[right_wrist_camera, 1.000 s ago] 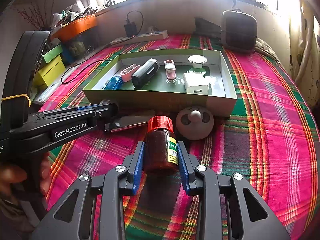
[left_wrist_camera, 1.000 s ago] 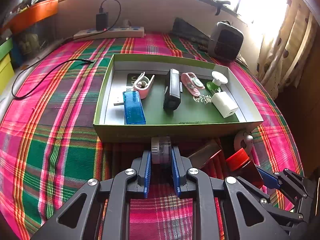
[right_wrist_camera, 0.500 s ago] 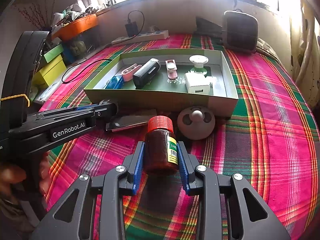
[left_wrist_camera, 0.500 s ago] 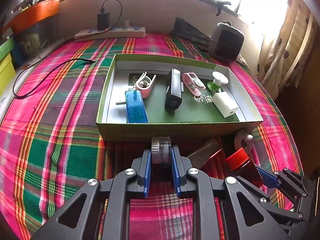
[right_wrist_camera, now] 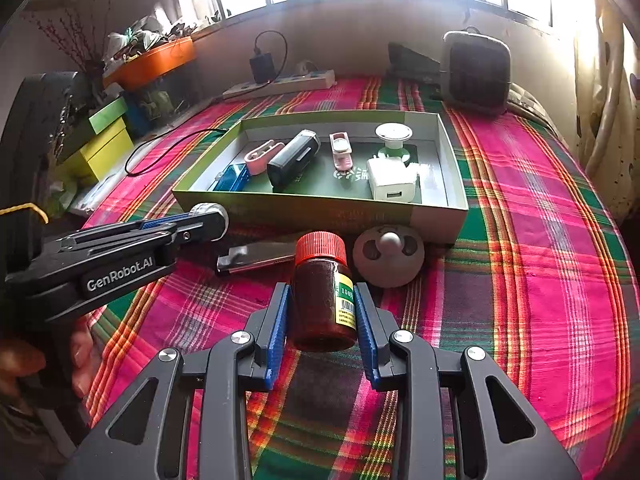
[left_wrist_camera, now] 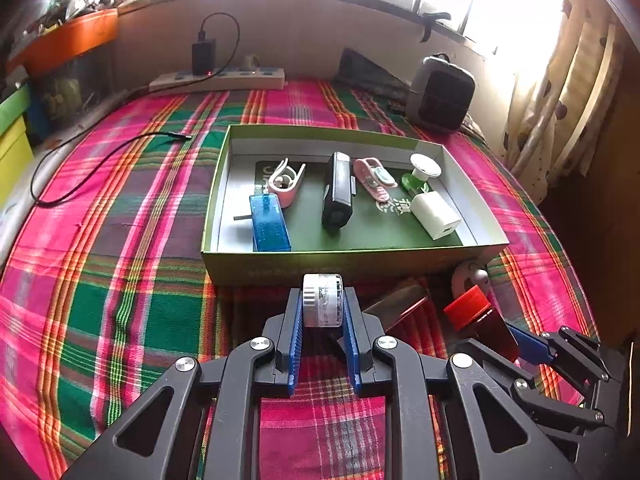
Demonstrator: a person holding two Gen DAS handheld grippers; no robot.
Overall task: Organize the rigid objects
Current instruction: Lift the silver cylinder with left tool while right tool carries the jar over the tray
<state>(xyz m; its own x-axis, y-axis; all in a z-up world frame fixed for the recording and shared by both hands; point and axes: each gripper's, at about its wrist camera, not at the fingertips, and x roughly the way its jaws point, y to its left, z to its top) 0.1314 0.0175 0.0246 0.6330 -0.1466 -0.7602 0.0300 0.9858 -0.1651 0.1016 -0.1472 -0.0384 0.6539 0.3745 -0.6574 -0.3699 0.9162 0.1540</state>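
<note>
Meanwhile left tongs (left_wrist_camera: 322, 300) pinch a small jar (left_wrist_camera: 322, 300); right tongs (right_wrist_camera: 322, 308) clamp a red-capped bottle (right_wrist_camera: 323, 292).

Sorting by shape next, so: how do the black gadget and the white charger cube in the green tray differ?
The black gadget is long, dark and slim; the white charger cube is short, pale and blocky. The gadget lies mid-tray, the cube nearer the right wall of the green tray. The cube shows a port on its near face; the gadget's near end looks rounded. Both lie flat on the tray floor, untouched by either gripper.
</note>
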